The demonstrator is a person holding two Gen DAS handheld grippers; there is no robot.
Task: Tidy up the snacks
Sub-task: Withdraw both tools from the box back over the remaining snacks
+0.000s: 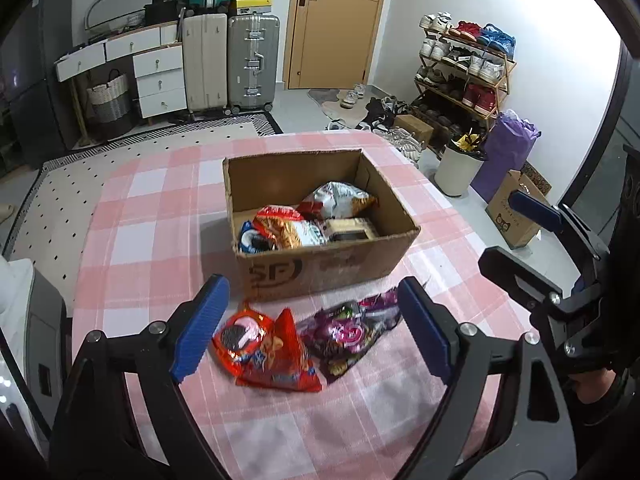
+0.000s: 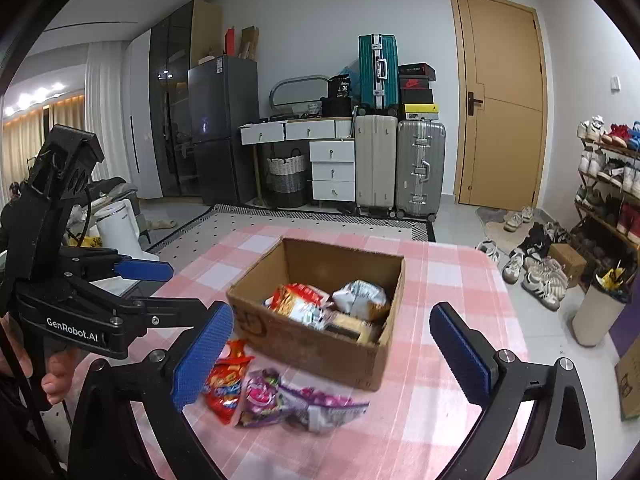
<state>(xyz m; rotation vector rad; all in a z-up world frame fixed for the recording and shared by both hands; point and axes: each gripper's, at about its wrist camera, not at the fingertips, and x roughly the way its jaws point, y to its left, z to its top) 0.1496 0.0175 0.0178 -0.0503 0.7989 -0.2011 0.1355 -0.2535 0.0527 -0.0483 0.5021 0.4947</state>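
A brown cardboard box (image 1: pixel 328 266) stands on the pink checked tablecloth (image 1: pixel 160 208) and holds several snack bags, among them a silver and orange one (image 1: pixel 340 200). In front of the box lie a red snack bag (image 1: pixel 272 352) and a purple snack bag (image 1: pixel 352 330), side by side. My left gripper (image 1: pixel 312 332) is open and empty, hovering above these two bags. My right gripper (image 2: pixel 332 352) is open and empty, near the box's front (image 2: pixel 316 346). The red bag (image 2: pixel 224 384) and purple bag (image 2: pixel 288 400) also show in the right wrist view. Each gripper shows in the other's view: the right (image 1: pixel 516 232), the left (image 2: pixel 156 286).
The table ends at a patterned rug (image 1: pixel 60 200) on the left. On the floor to the right are a white bin (image 1: pixel 456 170), a shoe rack (image 1: pixel 464 68) and a cardboard box (image 1: pixel 516 216). Suitcases (image 1: pixel 232 64) and drawers (image 1: pixel 160 80) stand against the far wall.
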